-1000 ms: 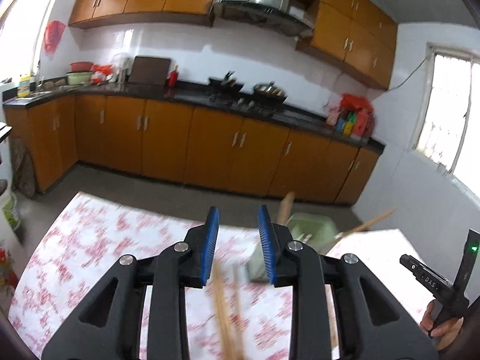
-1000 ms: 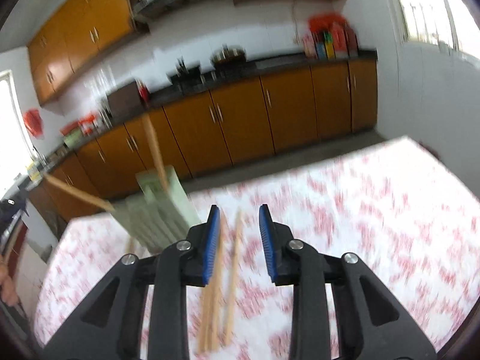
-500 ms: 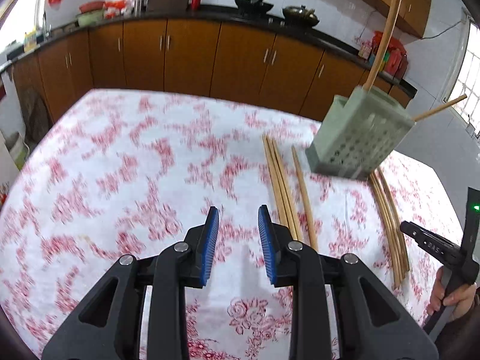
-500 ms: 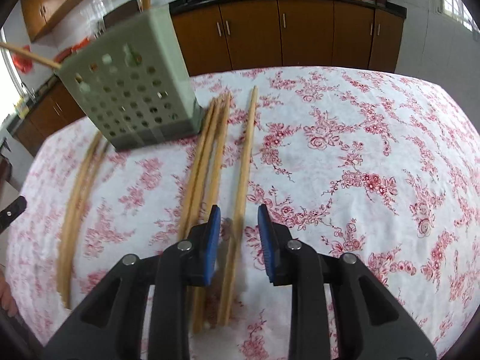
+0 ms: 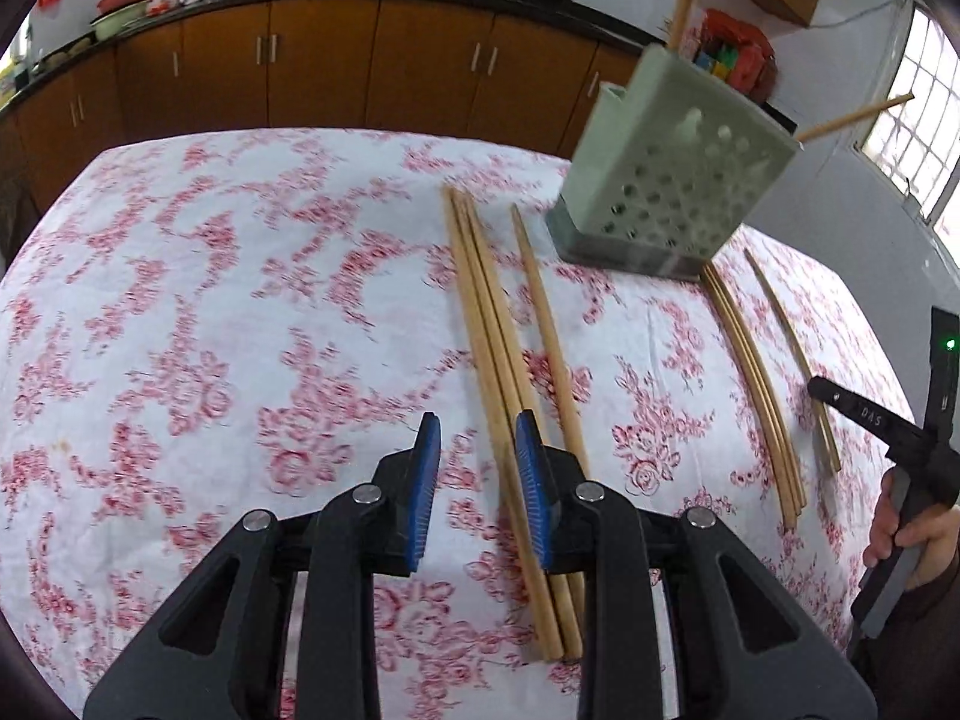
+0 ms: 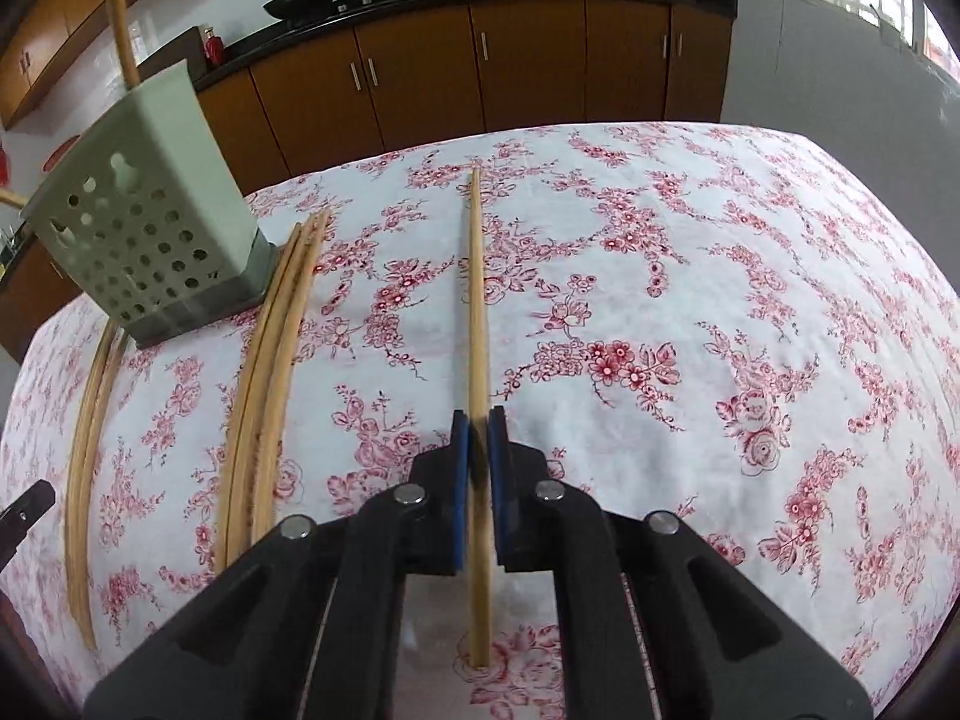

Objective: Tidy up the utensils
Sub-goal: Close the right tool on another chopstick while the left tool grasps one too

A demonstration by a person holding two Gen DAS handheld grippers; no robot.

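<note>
The right gripper [image 6: 478, 420] has just clamped a long wooden chopstick [image 6: 476, 276] lying on the floral tablecloth [image 6: 690, 300]. The pale green perforated holder [image 6: 144, 228] stands at ten o'clock. The left gripper [image 5: 477, 447] hangs parted over three bundled chopsticks [image 5: 486, 312], pinching nothing.

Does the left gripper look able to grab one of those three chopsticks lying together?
Probably yes. The left gripper is open just above the cloth, and the three chopsticks run up between its blue pads, nothing covering them. Gripping one alone looks tricky, since they touch.
</note>
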